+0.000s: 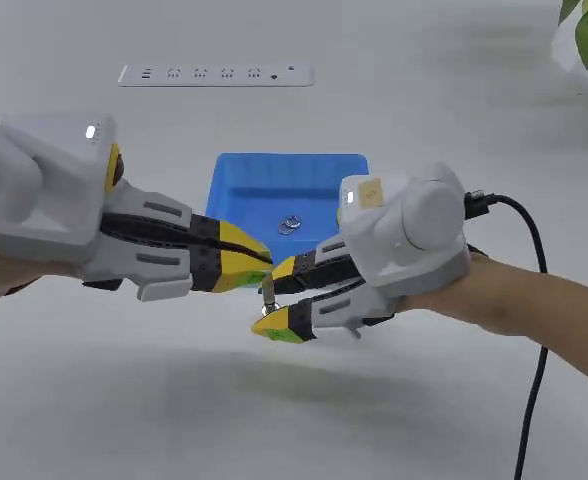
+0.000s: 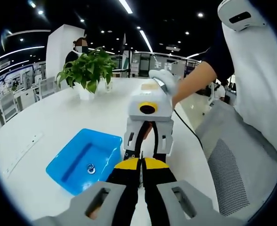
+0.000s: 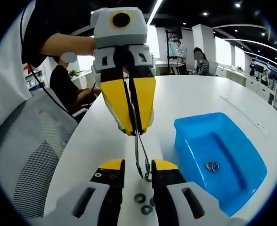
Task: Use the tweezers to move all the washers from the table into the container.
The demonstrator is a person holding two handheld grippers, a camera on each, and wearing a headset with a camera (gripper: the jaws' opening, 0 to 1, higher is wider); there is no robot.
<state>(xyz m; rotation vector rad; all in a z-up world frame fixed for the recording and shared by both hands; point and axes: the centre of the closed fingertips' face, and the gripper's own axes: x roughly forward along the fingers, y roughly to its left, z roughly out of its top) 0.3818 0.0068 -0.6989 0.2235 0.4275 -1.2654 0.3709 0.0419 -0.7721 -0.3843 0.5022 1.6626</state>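
Left gripper (image 1: 264,267) clenched on tweezers (image 3: 137,143), which hang tip-down between the parted, released jaws of the right gripper (image 3: 138,165). Loose washers (image 3: 140,197) lie on the table (image 1: 124,400) just under that gap. Beyond, the blue container (image 1: 234,175) holds two washers (image 1: 290,224).

Left gripper (image 1: 257,263) reaches in from left, pointing right, jaws pressed together on tweezers (image 3: 137,146). Right gripper (image 1: 277,296) faces it tip to tip, jaws parted, one above other. Right hand (image 1: 452,285) wraps its body, forearm bare.
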